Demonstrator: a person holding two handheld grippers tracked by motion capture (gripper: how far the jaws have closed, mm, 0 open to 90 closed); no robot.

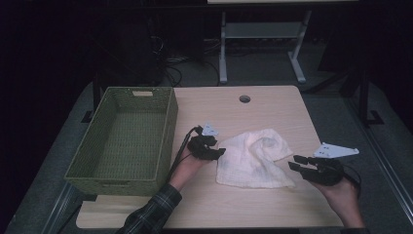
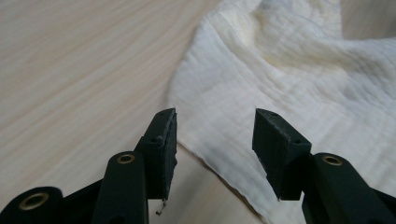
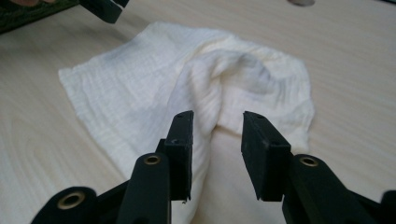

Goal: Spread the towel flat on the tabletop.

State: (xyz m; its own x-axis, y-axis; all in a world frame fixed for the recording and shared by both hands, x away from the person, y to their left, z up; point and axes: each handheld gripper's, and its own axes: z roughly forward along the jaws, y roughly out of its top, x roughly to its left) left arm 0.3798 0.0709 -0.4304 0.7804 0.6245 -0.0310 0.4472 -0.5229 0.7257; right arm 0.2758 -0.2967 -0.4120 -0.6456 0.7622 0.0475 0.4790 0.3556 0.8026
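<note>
The white cloth lies rumpled in the middle of the light wooden bench, one fold humped up along its centre and its edges spread flat around it. On the person's left, the left gripper sits right at the cloth's left edge — in the left gripper view its jaws stand apart, with the hem of the cloth running between and beyond them, and neither pad is pressing on the fabric. Over on the other side, the right gripper hovers just off the cloth's lower right corner, pointing back toward it. In the right gripper view its jaws are apart too, framing the raised fold of the cloth without closing on it (nothing is pinched there, the pads look clear of the fabric). The same view catches the tip of the left gripper at the cloth's far corner.

Both hands come in from the near edge of the bench — the left one out of a checked sleeve. A green woven basket stands at the left end of the bench, near the left gripper but not touching the cloth. A round hole shows in the bench top further back.
</note>
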